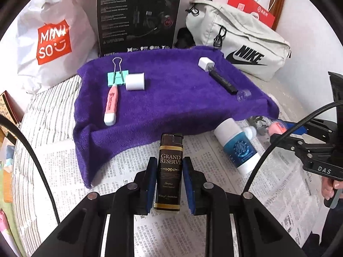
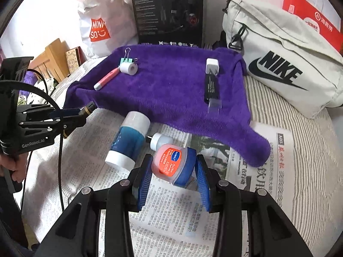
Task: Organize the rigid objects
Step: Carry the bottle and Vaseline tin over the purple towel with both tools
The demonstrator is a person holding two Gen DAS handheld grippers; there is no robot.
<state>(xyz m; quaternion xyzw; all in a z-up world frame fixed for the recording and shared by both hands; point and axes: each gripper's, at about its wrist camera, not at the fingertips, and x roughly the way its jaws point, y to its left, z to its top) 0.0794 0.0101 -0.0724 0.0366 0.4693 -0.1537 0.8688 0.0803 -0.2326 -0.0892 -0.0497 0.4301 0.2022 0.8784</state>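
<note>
Two items are in my grips above the newspaper-covered bed (image 2: 278,171). My left gripper (image 1: 169,177) has its jaws clamped on the dark brown rectangular Grand Reserve lighter (image 1: 170,171), long axis toward 12 o'clock, aimed at the purple towel (image 1: 171,98). My right gripper (image 2: 173,171) has its jaws pinching the small orange, blue-lidded plastic balm tub (image 2: 171,162), tilted toward 10 o'clock, seemingly for sorting there.

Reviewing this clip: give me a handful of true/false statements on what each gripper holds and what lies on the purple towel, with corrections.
1. The left gripper is shut on the Grand Reserve lighter. True.
2. The right gripper is open with nothing in it. False: it grips the lip balm jar.
3. The white tape roll lies on the purple towel, beside the green binder clip. True.
4. The blue-and-white bottle stands upright on the towel. False: it lies on its side on the newspaper.
5. The pink highlighter lies on the towel. True.
</note>
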